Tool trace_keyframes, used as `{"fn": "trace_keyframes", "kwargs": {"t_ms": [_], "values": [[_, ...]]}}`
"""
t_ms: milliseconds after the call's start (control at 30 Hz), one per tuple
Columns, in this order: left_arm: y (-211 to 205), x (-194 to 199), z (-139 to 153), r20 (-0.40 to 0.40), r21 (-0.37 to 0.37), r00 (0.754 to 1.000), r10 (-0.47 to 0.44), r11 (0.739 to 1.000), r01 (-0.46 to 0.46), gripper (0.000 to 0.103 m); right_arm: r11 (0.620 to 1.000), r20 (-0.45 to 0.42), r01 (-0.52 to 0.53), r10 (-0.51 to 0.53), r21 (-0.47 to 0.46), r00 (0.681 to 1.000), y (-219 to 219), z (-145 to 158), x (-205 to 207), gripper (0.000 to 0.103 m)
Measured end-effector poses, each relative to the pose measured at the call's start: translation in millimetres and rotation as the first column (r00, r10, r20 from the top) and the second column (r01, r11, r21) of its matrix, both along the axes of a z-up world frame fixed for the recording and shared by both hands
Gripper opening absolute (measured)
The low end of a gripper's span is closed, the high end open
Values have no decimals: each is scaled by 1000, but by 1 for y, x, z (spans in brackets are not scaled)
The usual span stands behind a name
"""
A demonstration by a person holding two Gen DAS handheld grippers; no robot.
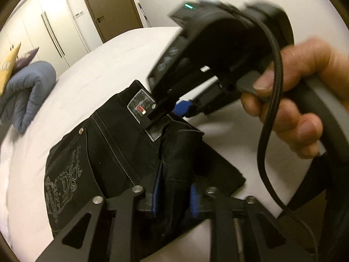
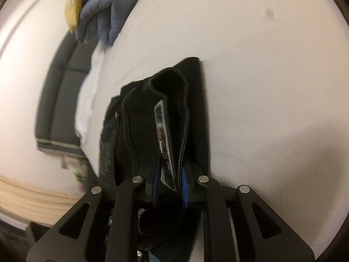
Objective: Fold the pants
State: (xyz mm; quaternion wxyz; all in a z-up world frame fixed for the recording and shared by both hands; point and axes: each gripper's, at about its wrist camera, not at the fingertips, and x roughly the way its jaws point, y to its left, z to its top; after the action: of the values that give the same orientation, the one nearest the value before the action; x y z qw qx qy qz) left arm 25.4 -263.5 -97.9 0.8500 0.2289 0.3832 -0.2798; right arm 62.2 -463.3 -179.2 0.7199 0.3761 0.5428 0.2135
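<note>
Right at the bottom of each wrist view, your left gripper (image 1: pixel 173 198) pinches a bunched ridge of the black pants (image 1: pixel 113 148), and your right gripper (image 2: pixel 170 185) is clamped on the waistband edge with its label. Both sets of jaws stand narrowly apart, cloth filling the gap. The pants run away from both claws, toward mid-frame, across the white bed (image 1: pixel 98 65). Only the left view shows your right hand (image 1: pixel 294 100); only the right shows the dark headboard (image 2: pixel 63 91) at left.

Your white bed (image 2: pixel 261 65) carries the black pants (image 1: pixel 113 152) mid-surface, with a blue quilt (image 2: pixel 104 11) at its far edge.
</note>
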Motion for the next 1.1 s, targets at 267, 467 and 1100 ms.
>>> {"fn": "trace_keyframes", "kwargs": {"t_ms": [267,467,1100], "values": [[89,1,57,-13,-198,997,79,977,-80,76,980,21,152,-151,-128,988,-27,25,-40,25],[153,42,56,-100,-241,964,248,934,-265,65,949,165,-30,86,-315,982,37,89,-34,23],[140,87,-1,-118,-28,946,304,951,-309,42,832,82,-90,160,-548,984,81,35,-37,20]]}}
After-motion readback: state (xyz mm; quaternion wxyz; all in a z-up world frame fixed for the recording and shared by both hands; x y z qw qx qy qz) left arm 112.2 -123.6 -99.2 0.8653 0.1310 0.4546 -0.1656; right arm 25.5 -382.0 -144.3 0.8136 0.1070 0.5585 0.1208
